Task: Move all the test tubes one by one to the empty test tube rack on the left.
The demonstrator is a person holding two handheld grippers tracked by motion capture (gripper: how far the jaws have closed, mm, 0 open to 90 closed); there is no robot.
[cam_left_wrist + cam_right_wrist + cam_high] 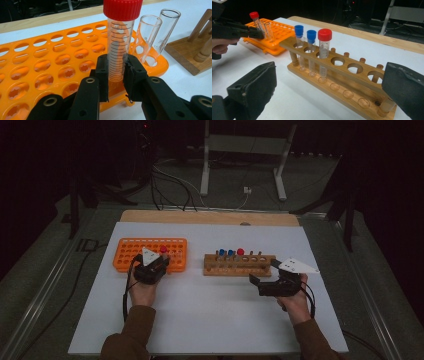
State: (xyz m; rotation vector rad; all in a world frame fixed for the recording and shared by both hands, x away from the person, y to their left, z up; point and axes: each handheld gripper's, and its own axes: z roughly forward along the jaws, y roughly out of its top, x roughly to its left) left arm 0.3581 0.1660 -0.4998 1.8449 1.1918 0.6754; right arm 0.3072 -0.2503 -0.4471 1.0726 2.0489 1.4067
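My left gripper point(116, 72) is shut on a clear graduated tube with a red cap point(122, 37), held upright at the near right corner of the orange rack point(50, 62). The jaws hide its lower end. Just behind it, two uncapped glass tubes point(147, 37) stand in the rack. In the high view the left gripper point(162, 260) and the red cap point(163, 249) are at the right end of the orange rack point(130, 254). My right gripper point(262, 279) is open in front of the wooden rack point(239, 265), with nothing between its jaws point(329, 75).
The wooden rack point(342, 72) holds two blue-capped tubes point(299, 31) and a red-capped tube point(324, 35) at its left end. Its other holes stand open. Both racks sit on a white board point(210, 315). Behind it are a wooden strip point(210, 217) and cables on the floor.
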